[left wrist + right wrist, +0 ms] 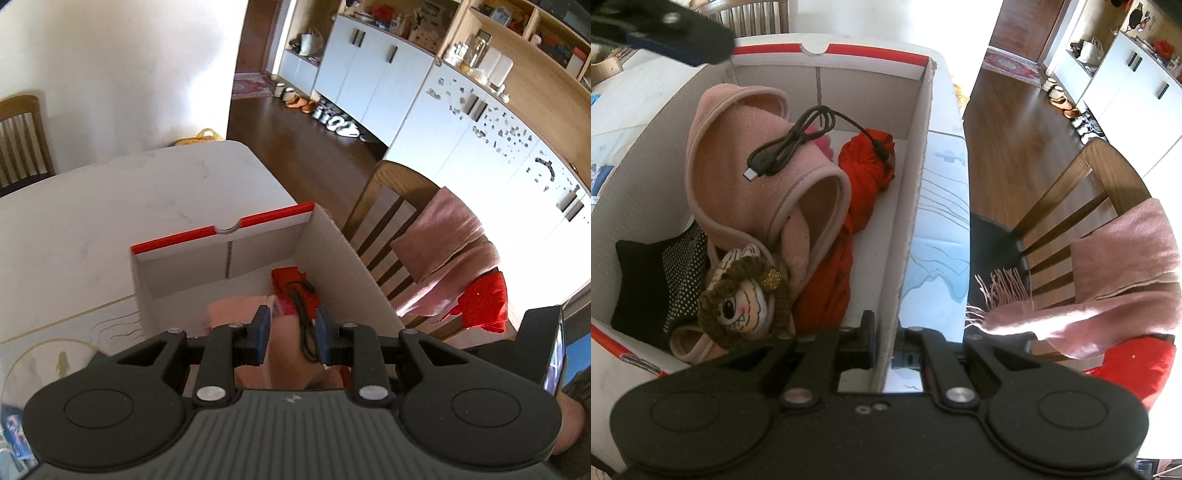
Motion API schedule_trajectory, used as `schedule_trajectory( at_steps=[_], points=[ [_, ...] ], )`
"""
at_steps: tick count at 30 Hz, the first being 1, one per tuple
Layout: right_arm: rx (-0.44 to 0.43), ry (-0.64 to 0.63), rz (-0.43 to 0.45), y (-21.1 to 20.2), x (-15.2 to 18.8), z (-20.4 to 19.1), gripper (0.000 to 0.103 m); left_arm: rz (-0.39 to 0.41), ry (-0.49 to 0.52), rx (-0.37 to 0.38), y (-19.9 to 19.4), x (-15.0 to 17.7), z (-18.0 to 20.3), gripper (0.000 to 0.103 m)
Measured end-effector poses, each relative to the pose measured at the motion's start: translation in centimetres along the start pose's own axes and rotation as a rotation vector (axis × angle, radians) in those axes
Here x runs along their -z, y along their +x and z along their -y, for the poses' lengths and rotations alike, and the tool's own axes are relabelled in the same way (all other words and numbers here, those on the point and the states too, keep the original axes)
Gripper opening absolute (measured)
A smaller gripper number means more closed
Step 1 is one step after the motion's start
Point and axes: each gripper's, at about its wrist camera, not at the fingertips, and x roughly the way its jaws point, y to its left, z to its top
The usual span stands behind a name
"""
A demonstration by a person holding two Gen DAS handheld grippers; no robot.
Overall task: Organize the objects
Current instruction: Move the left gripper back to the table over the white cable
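A white cardboard box (912, 206) with a red rim stands on the table. Inside lie a pink fleece garment (738, 192), a coiled black USB cable (790, 144) resting on it, a twisted red cloth (864, 184), a black dotted cloth (665, 280) and a plush doll (738, 302) with brown hair. My right gripper (886, 343) is shut on the box's right wall, one finger inside and one outside. My left gripper (293, 332) hovers above the box (332, 251), open with nothing between its blue pads; the cable (303, 306) and red cloth (288, 284) show below it.
The white marble table (110, 206) stretches left and behind the box. To the right, a wooden chair (1071, 206) carries a pink fringed scarf (1108, 280) and a red cloth (1137, 365). Another chair (22, 140) stands at the far left. White cabinets (369, 74) line the far wall.
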Motion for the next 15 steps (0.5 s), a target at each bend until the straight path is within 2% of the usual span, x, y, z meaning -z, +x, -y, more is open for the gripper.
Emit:
schedule_trajectory(
  at_steps=[2,5,6,11,13,15],
  points=[
    [-0.001,0.0,0.0,0.0,0.0,0.0,0.006,0.005,-0.01,-0.004,-0.6,0.6,-0.4,0.025],
    [-0.001,-0.003,-0.001,0.1,0.0,0.0,0.006,0.017,-0.036,-0.01,-1.6,2.0,-1.1,0.045],
    [-0.003,-0.004,-0.001,0.1,0.0,0.0,0.007,0.026,-0.044,-0.016,-2.0,2.5,-1.3,0.054],
    [-0.004,-0.007,-0.004,0.1,-0.1,-0.1,0.007,0.05,-0.06,-0.044,-3.6,4.2,-2.5,0.057],
    [-0.005,-0.008,-0.006,0.1,-0.1,-0.1,0.007,0.054,-0.072,-0.055,-4.1,4.8,-3.1,0.066],
    [-0.005,-0.009,-0.006,0.1,-0.1,-0.1,0.008,0.066,-0.085,-0.064,-4.7,5.5,-3.8,0.068]
  ],
)
